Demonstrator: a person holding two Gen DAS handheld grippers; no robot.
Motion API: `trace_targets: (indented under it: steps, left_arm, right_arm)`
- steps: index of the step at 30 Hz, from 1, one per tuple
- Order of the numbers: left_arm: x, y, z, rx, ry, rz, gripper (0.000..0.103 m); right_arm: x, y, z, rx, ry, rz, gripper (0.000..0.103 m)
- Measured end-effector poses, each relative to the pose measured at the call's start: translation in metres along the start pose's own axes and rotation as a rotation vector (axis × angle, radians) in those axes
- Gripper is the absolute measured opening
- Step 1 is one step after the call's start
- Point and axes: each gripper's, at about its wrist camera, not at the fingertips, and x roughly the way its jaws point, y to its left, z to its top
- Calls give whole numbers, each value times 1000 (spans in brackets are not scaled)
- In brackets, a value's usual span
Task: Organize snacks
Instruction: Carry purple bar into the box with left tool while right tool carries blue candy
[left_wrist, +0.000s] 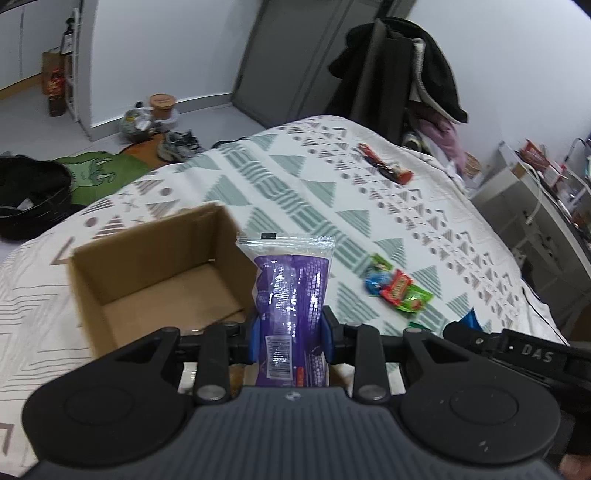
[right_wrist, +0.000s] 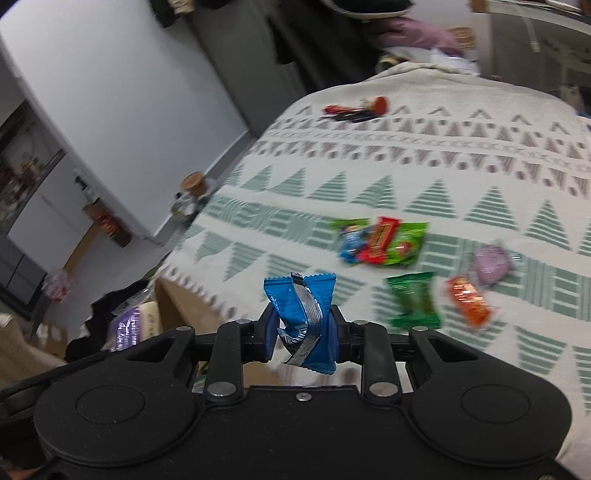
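Note:
My left gripper (left_wrist: 291, 336) is shut on a purple snack packet (left_wrist: 291, 291) that stands upright between its blue pads, just right of an open cardboard box (left_wrist: 155, 273) on the patterned bedspread (left_wrist: 295, 184). My right gripper (right_wrist: 303, 332) is shut on a twisted blue snack wrapper (right_wrist: 301, 314), held above the bedspread (right_wrist: 406, 166). Part of the box (right_wrist: 177, 306) and the purple packet (right_wrist: 127, 326) show at that view's lower left. Loose snacks lie on the cover: a green, red and blue cluster (right_wrist: 380, 242), a green packet (right_wrist: 415, 304), an orange one (right_wrist: 469, 301) and a pale purple one (right_wrist: 493, 264).
A red and dark snack pile (left_wrist: 384, 164) lies near the bed's far edge. Dark clothes hang on a rack (left_wrist: 399, 70) behind the bed. White shelves with clutter (left_wrist: 535, 192) stand at the right. Shoes, a jar and a green rug (left_wrist: 99, 170) are on the floor at the left.

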Motion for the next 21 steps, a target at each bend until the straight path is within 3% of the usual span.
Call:
trace_targets:
  steps: [10,21]
  left_arm:
    - [2,58,12,-70,-5,81,31]
    - [3,85,28,-111,2,111,40]
  right_arm:
    - [23,53,-1,-73,74,101,27]
    - [51,99,5,-132,125,157,28]
